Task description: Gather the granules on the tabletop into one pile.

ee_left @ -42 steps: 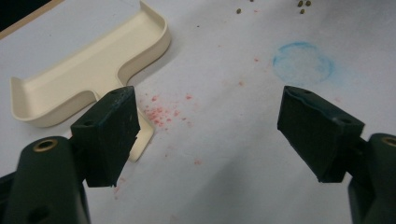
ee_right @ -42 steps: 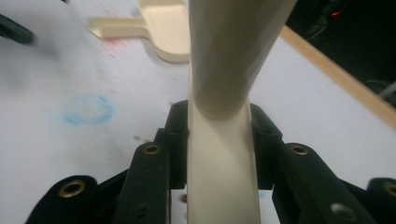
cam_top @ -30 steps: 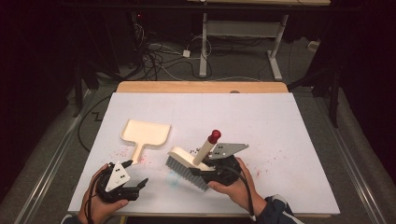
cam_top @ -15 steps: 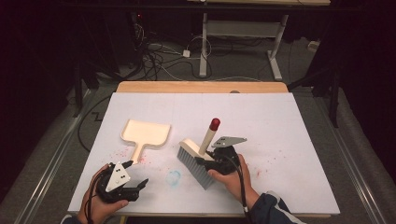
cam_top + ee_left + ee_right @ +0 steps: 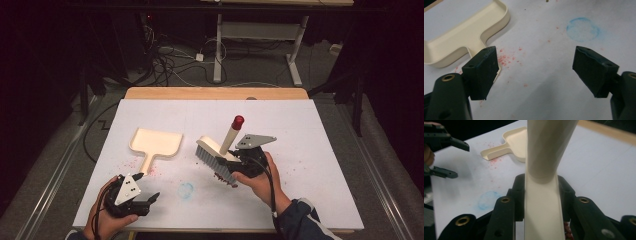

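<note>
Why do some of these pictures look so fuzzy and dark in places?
High view: the white table is brightly lit, the room behind is dim. Right gripper view: the brush handle sits so close that it is soft; the left gripper looks blurred. Left gripper view: the near jaws cast soft shadows.

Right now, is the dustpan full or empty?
Empty: the dustpan has a bare cream tray, and the pink crumbs lie on the table beside its handle.
</note>
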Demonstrator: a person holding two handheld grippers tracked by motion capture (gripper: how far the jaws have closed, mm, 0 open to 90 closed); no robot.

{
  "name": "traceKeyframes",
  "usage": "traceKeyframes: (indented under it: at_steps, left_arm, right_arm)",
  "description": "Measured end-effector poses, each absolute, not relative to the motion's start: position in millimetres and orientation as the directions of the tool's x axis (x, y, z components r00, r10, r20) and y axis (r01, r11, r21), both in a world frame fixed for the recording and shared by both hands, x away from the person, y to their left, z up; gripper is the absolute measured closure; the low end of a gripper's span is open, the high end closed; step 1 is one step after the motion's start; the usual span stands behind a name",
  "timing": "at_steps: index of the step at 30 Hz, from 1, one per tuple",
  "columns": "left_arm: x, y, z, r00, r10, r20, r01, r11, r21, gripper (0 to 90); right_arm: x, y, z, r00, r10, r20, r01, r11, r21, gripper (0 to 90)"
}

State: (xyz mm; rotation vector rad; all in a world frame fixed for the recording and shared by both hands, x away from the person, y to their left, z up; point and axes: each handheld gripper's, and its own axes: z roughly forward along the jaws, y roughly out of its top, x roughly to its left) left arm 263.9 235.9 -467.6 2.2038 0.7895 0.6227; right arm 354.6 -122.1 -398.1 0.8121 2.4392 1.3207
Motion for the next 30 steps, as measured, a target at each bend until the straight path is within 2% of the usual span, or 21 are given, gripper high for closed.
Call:
traceKeyframes:
  at_steps: [2,5,9,18,27,30]
  left_arm:
    - [265,236,-467,0.700,0.684,0.206,0.341,-0.573,0.745,20.2]
    - [265,235,-468,0.701,0.686,0.192,0.354,-0.569,0.742,20.2]
    - [266,236,-470,0.702,0.688,0.185,0.361,-0.567,0.740,20.2]
    - [265,238,-471,0.704,0.685,0.187,0.364,-0.575,0.733,20.2]
    - [263,238,-471,0.707,0.682,0.187,0.365,-0.578,0.730,20.2]
    - [264,237,-471,0.712,0.678,0.185,0.364,-0.580,0.729,20.2]
  right_arm:
    - [358,-119,-390,-0.827,0.559,-0.052,0.282,0.494,0.822,67.7]
    - [372,-112,-386,-0.864,0.475,-0.168,0.153,0.565,0.811,67.7]
    - [394,-99,-393,-0.883,0.354,-0.308,0.020,0.684,0.729,67.7]
    - [426,-81,-431,-0.887,0.289,-0.359,-0.038,0.731,0.682,67.8]
    - [399,-96,-444,-0.920,0.143,-0.365,-0.151,0.731,0.666,67.4]
    - [390,-107,-446,-0.922,0.144,-0.359,-0.149,0.724,0.673,67.4]
